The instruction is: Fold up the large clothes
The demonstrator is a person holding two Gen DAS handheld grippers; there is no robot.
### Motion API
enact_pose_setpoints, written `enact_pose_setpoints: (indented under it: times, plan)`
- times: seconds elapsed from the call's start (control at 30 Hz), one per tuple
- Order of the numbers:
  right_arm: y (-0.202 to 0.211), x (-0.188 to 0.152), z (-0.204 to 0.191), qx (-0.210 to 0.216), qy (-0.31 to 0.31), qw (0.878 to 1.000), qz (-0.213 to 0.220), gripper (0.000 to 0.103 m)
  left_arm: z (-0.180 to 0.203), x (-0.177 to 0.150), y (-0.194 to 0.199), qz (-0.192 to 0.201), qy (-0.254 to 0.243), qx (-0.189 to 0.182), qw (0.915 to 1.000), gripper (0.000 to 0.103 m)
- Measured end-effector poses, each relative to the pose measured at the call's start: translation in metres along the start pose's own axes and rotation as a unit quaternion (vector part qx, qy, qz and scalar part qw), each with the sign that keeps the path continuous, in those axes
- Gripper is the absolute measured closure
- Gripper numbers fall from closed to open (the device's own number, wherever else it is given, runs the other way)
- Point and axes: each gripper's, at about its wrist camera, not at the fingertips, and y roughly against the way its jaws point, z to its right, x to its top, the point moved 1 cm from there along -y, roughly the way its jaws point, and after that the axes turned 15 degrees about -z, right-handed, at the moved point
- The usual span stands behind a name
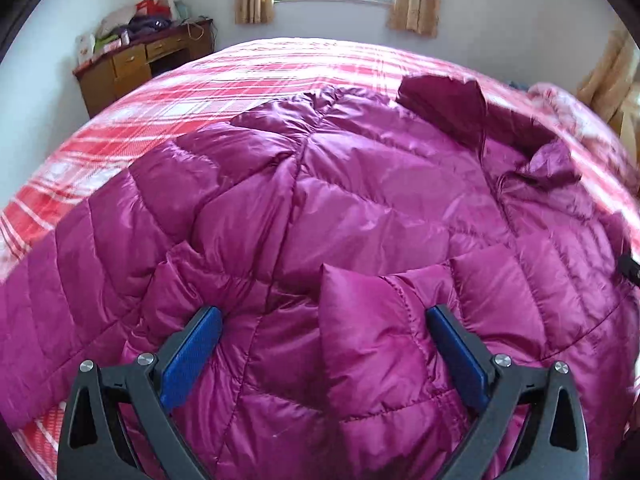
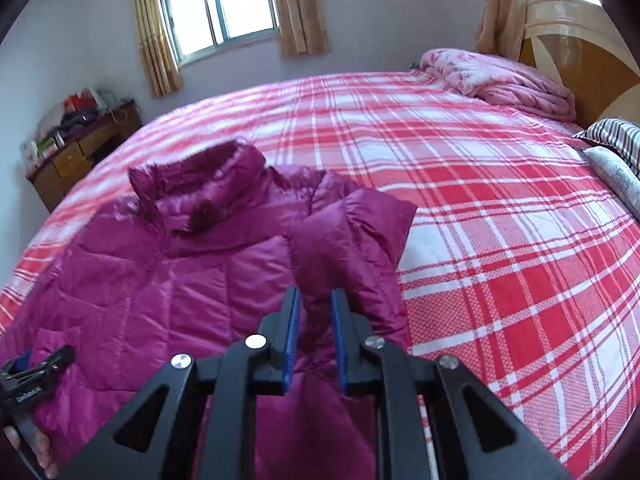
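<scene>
Folding starts with the red-and-white plaid bedspread [image 2: 500, 220] under both my tongs, where the quilted magenta down jacket [image 1: 320, 184] lies spread out. My right tongs [image 2: 314, 300] pinch its sleeve; I should carry it inward smoothly. My left tongs [image 1: 324, 316] gape wide, straddling a puffed fold, gripping nothing.

A magenta quilted down jacket [image 2: 168, 264] lies spread on a red-and-white plaid bedspread [image 2: 500, 240], its collar standing up toward the far side. The right gripper [image 2: 315, 300] has its blue pads [image 2: 293, 332] nearly together, pinching a raised fold of the jacket's sleeve. At the lower left edge, part of the left gripper [image 2: 36, 372] rests against the jacket, its jaws hidden. A folded pink blanket [image 2: 500, 84] sits near the wooden headboard [image 2: 580, 48].
</scene>
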Motion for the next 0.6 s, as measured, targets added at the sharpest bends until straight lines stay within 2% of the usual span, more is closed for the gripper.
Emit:
enact_pose_setpoints:
  times: [0.03, 0.1, 0.17, 0.27, 0.37, 0.47, 0.5, 0.6]
  plan:
    - [-0.01, 0.0, 0.001, 0.001, -0.001, 1.0, -0.021, 0.085, 0.002, 0.0, -0.001, -0.003, -0.004, 0.006, 1.0, 0.001]
    - [-0.016, -0.002, 0.004, 0.004, -0.006, 0.999, -0.035, 0.085, 0.004, 0.001, -0.003, -0.004, -0.006, 0.009, 0.9999, 0.001]
    - [-0.016, -0.001, 0.006, 0.006, -0.006, 0.999, -0.038, 0.085, 0.005, 0.0, -0.003, -0.002, -0.008, 0.012, 0.9999, 0.001]
    - [-0.004, -0.003, 0.002, -0.017, 0.005, 0.999, -0.03, 0.085, 0.006, 0.001, -0.005, -0.002, -0.007, 0.011, 0.9999, 0.001]
    - [0.026, -0.012, -0.008, -0.008, -0.004, 1.0, -0.009, 0.076, 0.006, 0.001, -0.004, -0.002, -0.008, 0.012, 0.9999, 0.001]
    - [0.044, -0.029, -0.031, 0.022, 0.009, 1.0, -0.011, 0.059, 0.006, 0.0, -0.003, -0.002, -0.01, 0.014, 0.9998, 0.001]
    - [0.043, -0.032, -0.038, 0.024, 0.019, 0.999, -0.016, 0.054, 0.006, 0.0, -0.002, -0.002, -0.01, 0.015, 0.9998, 0.001]
    - [0.018, -0.049, -0.053, 0.003, 0.04, 0.997, -0.066, 0.054, 0.006, -0.001, -0.002, -0.004, -0.01, 0.014, 0.9999, 0.001]
